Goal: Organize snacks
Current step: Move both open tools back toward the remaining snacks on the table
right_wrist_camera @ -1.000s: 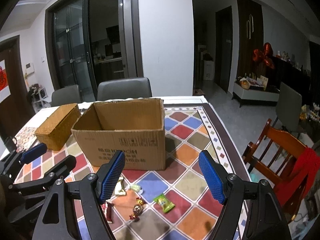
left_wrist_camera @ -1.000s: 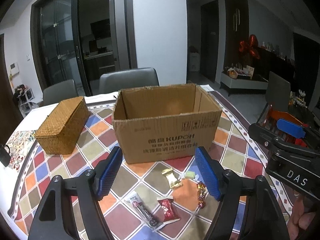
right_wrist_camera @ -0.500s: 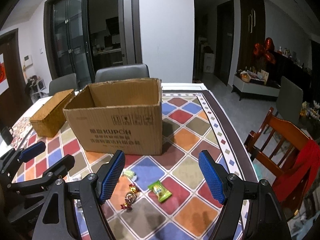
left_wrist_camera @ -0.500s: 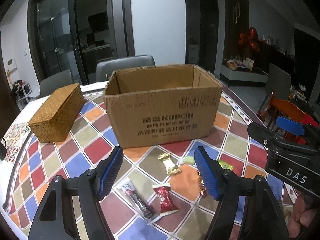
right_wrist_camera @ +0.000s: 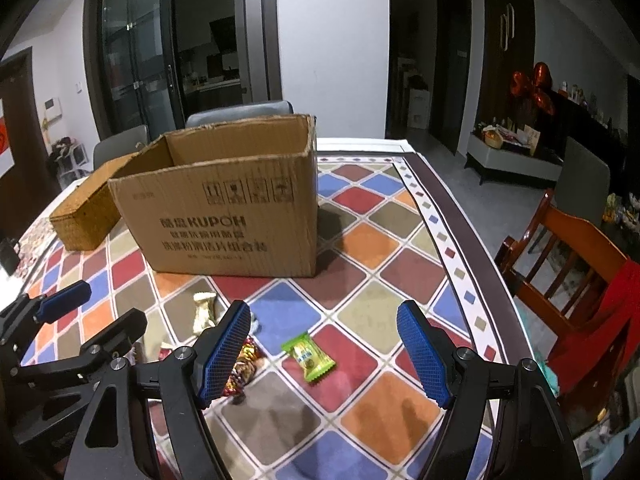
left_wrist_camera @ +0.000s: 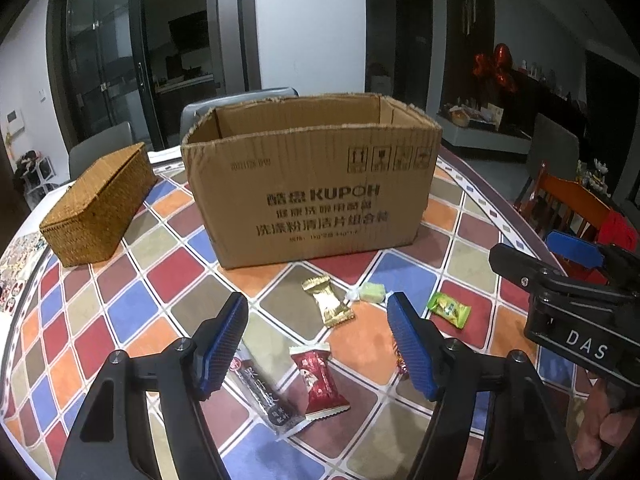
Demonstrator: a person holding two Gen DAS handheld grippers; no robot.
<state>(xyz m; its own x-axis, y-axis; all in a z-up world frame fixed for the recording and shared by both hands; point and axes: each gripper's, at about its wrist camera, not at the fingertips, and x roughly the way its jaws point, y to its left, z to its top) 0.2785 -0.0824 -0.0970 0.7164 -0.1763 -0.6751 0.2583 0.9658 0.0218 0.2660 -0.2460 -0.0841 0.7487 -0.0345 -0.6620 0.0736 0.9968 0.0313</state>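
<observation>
The left gripper [left_wrist_camera: 316, 344] hangs above the tabletop [left_wrist_camera: 132, 304] with its jaws apart and closing, nothing pressed between the blue pads — seen through the gap, a red-wrapped candy [left_wrist_camera: 319, 380] and a dark snack bar [left_wrist_camera: 266, 394] lie side by side on the chequered cloth, the bar nearer the left pad. Just past them lie a gold-wrapped candy [left_wrist_camera: 327, 300] and a pale green sweet [left_wrist_camera: 370, 293], close together. A small foil sweet [left_wrist_camera: 401, 362] peeps out from behind the right pad.

The right gripper [right_wrist_camera: 324, 354] has its jaws spread wide and empty. Between them in that view, flat on the cloth, lies a green candy packet [right_wrist_camera: 308, 356]; the foil sweet sits against the left pad there, partly hidden. From the left wrist view, the right gripper is off to the right, with part of a hand [left_wrist_camera: 604, 436] on its handle.

Beyond all the sweets stands an open cardboard box [left_wrist_camera: 308, 184], upright, its printed side facing the cameras; what its inside holds cannot be seen from here. To its left, apart from it, rests a closed wicker basket [left_wrist_camera: 100, 204]. Grey chairs [left_wrist_camera: 236, 106] stand behind the far edge — a wooden chair [right_wrist_camera: 568, 256] with red cloth draped on it stands off the right side.
</observation>
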